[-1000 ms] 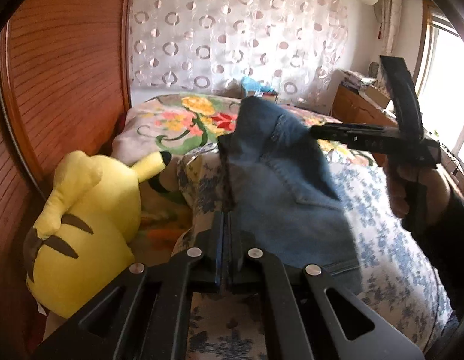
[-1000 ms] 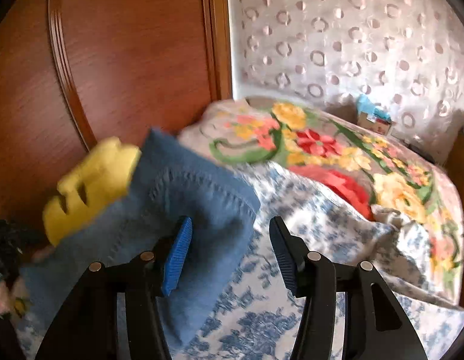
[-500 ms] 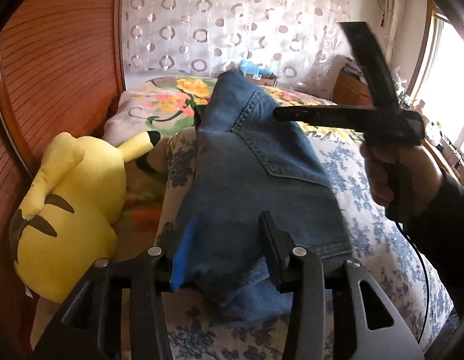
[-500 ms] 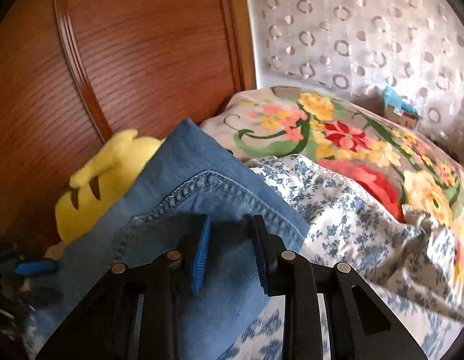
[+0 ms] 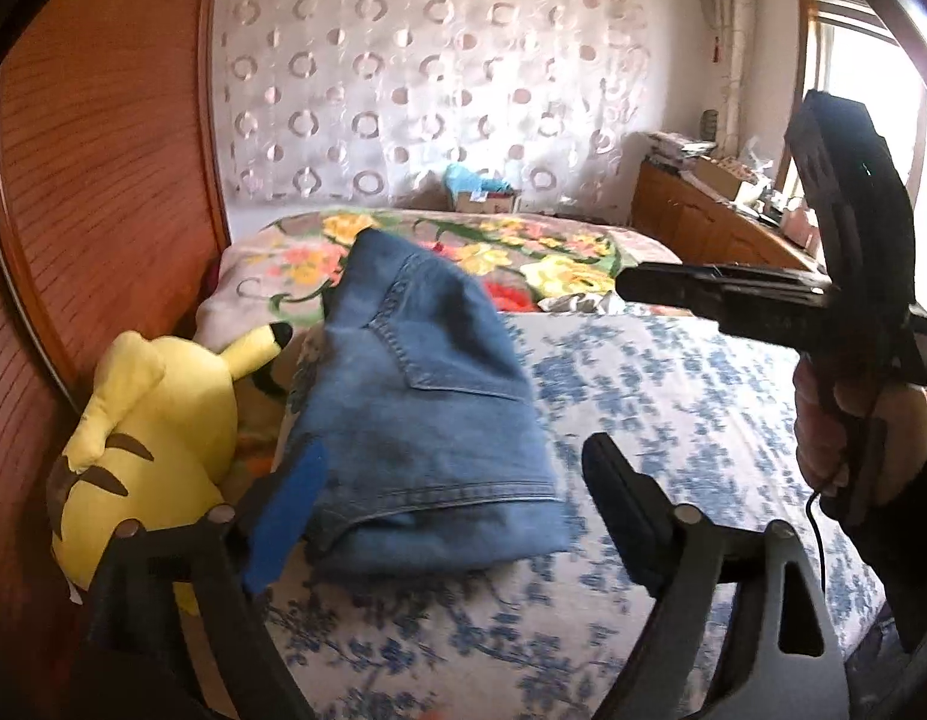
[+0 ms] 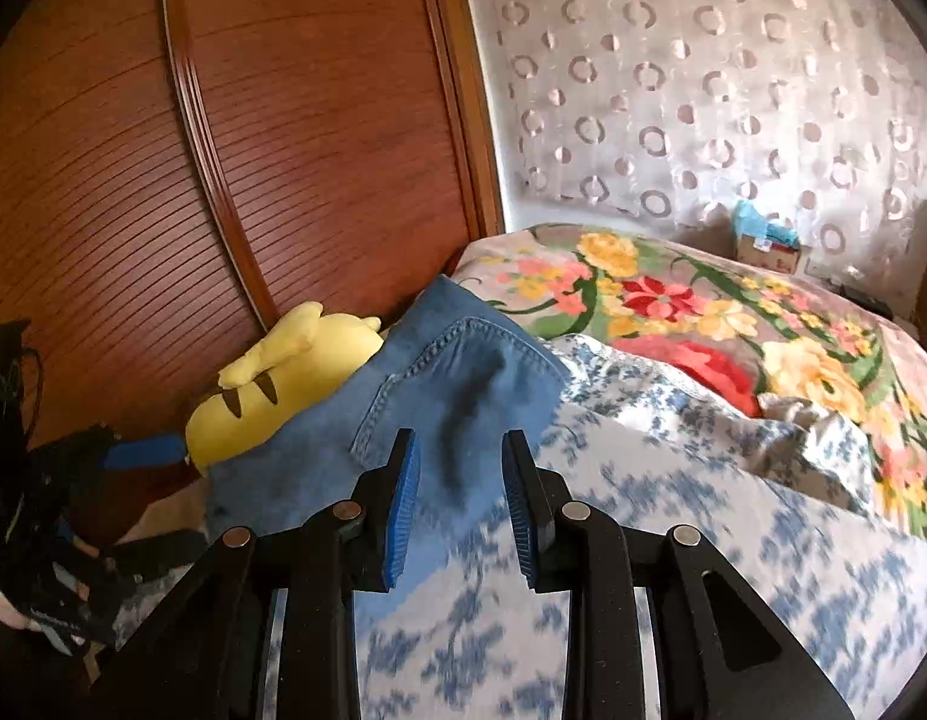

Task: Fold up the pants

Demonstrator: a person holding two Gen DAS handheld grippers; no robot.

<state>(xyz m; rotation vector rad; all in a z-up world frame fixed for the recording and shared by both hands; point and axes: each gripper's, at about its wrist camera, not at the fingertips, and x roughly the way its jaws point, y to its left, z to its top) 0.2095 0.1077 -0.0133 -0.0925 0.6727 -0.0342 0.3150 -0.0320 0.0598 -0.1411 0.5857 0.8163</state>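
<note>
The blue denim pants (image 5: 421, 414) lie folded in a compact stack on the blue-flowered bedsheet (image 5: 673, 396), back pocket up. They also show in the right wrist view (image 6: 439, 414). My left gripper (image 5: 457, 480) is open and empty, just in front of the stack's near edge. My right gripper (image 6: 457, 474) is open and empty, just short of the pants' right edge; in the left wrist view it (image 5: 628, 288) hovers above the sheet to the right of the pants.
A yellow plush toy (image 5: 151, 438) lies left of the pants against the wooden headboard (image 5: 103, 180). A floral blanket (image 6: 703, 312) covers the far part of the bed. A small box (image 5: 484, 198) sits by the curtain, a wooden cabinet (image 5: 703, 228) at right.
My left gripper was shut on the pants; it opened, let go and drew back. My right gripper closed around the pants' edge, then opened and pulled away. The pants now rest on the bed.
</note>
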